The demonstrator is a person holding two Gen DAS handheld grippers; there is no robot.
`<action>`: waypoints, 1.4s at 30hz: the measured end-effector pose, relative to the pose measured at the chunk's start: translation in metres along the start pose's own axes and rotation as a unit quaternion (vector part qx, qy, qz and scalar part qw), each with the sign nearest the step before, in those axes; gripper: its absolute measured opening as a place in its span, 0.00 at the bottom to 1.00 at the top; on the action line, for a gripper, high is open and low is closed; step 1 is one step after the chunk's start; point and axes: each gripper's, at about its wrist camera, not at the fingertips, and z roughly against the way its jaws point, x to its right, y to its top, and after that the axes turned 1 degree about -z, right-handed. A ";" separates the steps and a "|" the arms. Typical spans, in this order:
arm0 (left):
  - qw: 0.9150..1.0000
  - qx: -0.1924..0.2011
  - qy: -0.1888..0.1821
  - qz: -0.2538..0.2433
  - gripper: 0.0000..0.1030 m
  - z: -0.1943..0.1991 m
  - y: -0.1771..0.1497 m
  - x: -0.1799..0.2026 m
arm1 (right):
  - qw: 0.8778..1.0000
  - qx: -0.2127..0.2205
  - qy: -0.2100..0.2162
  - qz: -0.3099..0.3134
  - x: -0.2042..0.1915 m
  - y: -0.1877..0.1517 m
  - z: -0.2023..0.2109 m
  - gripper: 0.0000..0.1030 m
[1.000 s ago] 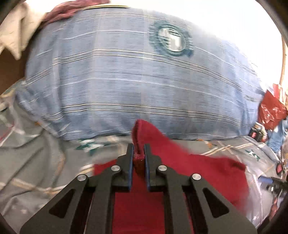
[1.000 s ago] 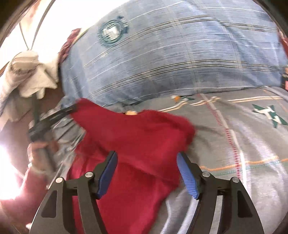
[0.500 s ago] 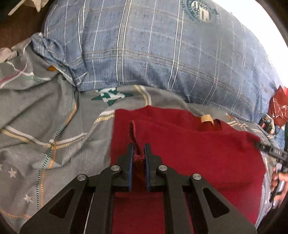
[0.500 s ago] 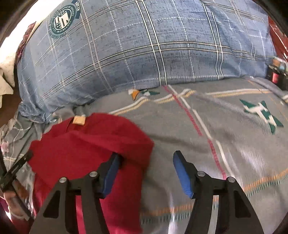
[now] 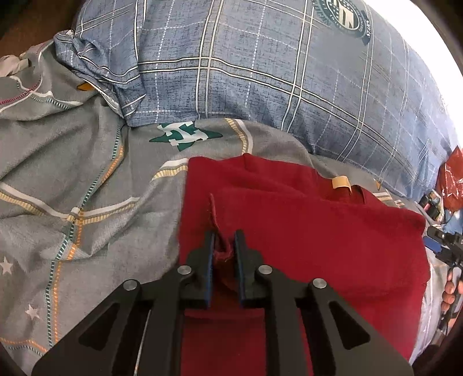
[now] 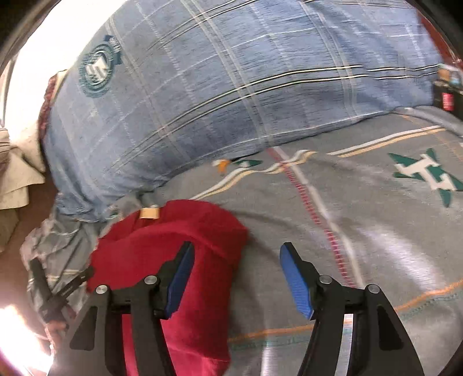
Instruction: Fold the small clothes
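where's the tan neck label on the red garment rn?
In the left wrist view the tan label sits at the red garment's far edge, right of centre, just below the blue plaid pillow. In the right wrist view it is left of centre.

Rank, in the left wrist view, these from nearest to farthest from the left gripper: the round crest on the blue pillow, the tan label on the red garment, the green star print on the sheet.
From the left gripper, shut on the red garment:
1. Tan label, ahead to the right.
2. Green star print, ahead, slightly left, on the sheet.
3. Round crest, top right on the blue pillow.
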 end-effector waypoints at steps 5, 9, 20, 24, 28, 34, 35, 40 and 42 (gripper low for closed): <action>1.000 0.006 0.015 -0.014 0.12 0.002 -0.002 0.004 | 0.999 -0.025 -0.013 0.019 -0.021 0.009 -0.033 0.22; 1.000 0.004 0.021 -0.023 0.15 0.001 -0.003 0.007 | 0.995 0.046 -0.053 0.073 -0.046 0.009 -0.005 0.17; 0.999 0.005 0.043 -0.031 0.28 -0.003 -0.004 0.009 | 0.993 0.052 -0.097 0.033 -0.027 -0.001 0.004 0.50; 0.998 0.007 0.048 -0.031 0.31 -0.003 -0.005 0.009 | 0.989 0.082 -0.097 0.071 -0.049 -0.017 0.030 0.49; 0.998 0.008 0.051 -0.029 0.35 -0.002 -0.006 0.009 | 0.988 0.088 -0.112 0.063 -0.051 -0.003 0.028 0.48; 0.998 0.004 0.052 -0.021 0.41 -0.005 -0.004 0.007 | 0.990 0.057 -0.100 0.085 -0.058 -0.011 0.019 0.45; 0.998 0.004 0.053 -0.022 0.41 -0.006 -0.003 0.008 | 0.990 0.051 -0.102 0.080 -0.054 -0.011 0.013 0.40; 0.998 0.006 0.059 -0.031 0.42 -0.008 -0.003 0.011 | 0.992 0.035 -0.111 0.043 -0.032 0.008 -0.026 0.27; 0.998 0.006 0.059 -0.031 0.44 -0.009 -0.003 0.010 | 0.994 0.017 -0.108 0.024 -0.022 0.015 -0.047 0.27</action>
